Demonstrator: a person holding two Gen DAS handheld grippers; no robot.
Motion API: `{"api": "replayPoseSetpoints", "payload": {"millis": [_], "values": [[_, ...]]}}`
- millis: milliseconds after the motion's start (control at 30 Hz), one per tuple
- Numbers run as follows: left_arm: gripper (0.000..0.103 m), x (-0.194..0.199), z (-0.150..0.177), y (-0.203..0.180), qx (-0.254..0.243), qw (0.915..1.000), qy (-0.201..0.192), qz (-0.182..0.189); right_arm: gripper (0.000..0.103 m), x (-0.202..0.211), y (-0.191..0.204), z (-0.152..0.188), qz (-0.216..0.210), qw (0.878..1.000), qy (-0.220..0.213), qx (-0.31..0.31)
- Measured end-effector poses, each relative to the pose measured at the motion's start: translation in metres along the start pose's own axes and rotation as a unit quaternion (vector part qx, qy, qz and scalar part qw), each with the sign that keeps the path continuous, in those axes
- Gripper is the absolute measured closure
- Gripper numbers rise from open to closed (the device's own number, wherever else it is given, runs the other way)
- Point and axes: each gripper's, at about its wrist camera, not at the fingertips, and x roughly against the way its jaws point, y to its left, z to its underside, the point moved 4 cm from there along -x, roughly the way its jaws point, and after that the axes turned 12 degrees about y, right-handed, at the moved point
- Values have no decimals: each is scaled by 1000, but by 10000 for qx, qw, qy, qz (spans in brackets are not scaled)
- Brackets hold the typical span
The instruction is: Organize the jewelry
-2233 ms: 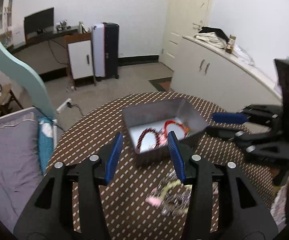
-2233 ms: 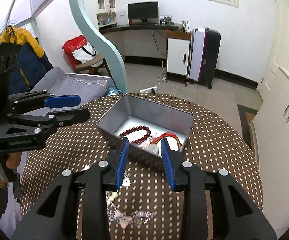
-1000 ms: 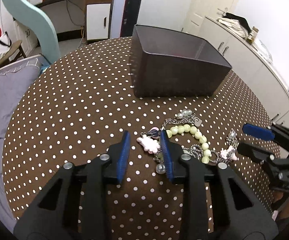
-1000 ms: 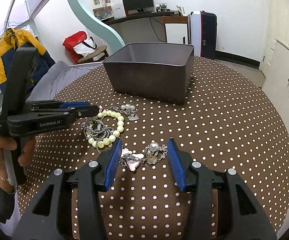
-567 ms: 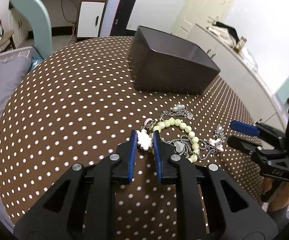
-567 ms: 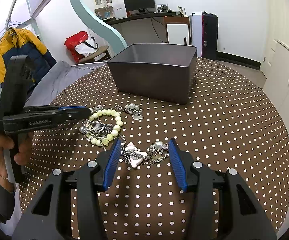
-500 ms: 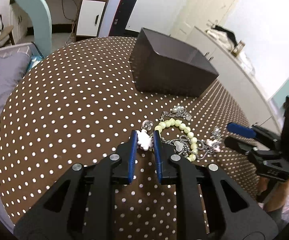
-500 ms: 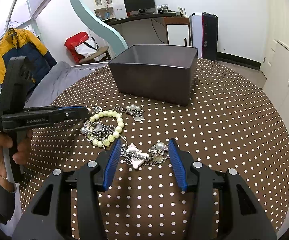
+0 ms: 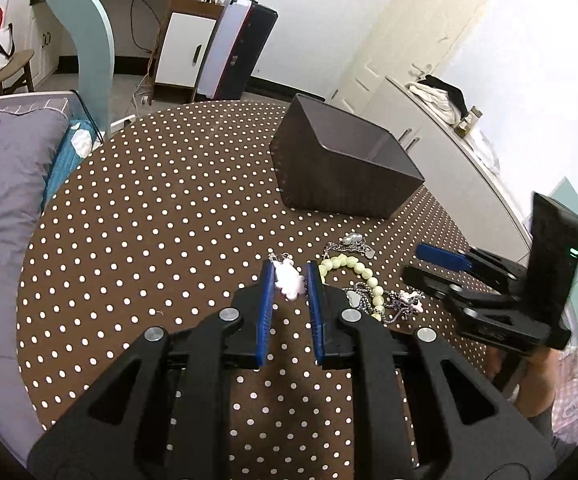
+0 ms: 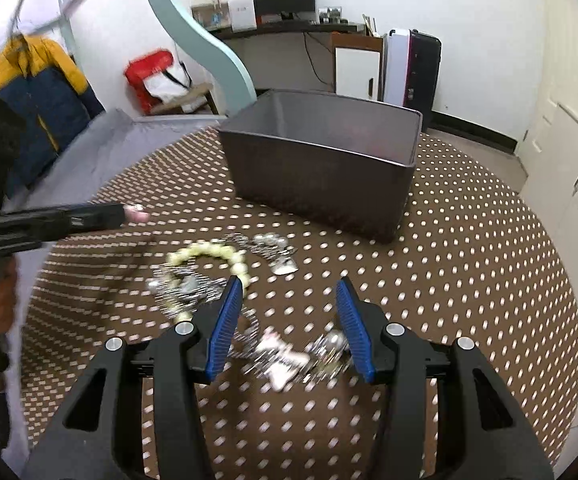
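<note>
My left gripper (image 9: 291,270) is shut on a pale pink charm piece (image 9: 289,280) and holds it above the polka-dot table; it also shows in the right wrist view (image 10: 131,213). A pale green bead bracelet (image 9: 353,270) and silver chains (image 9: 389,304) lie on the table, blurred in the right wrist view (image 10: 205,254). My right gripper (image 10: 289,286) is open over a pink-white charm on a chain (image 10: 285,354). The dark grey box (image 9: 341,172) stands beyond the jewelry, its inside hidden.
The round brown polka-dot table (image 9: 149,216) has a grey cushion (image 9: 1,184) off its left edge. White cabinets (image 9: 441,132) stand to the right, a suitcase (image 9: 241,48) and desk behind.
My left gripper closed on the pink charm and lifted it off the table. My right gripper stayed open and moved in low over the chain with the pink-white charm.
</note>
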Motion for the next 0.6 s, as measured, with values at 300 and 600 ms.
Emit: {"api": "replayPoseSetpoints", "payload": {"millis": [300, 600], "values": [[87, 1, -7, 1, -101, 9999, 10, -19, 57, -41, 6, -27, 115, 9981, 363, 478], [87, 0, -14, -5, -225, 9997, 18, -19, 86, -49, 16, -35, -20, 9953, 419, 873]]}}
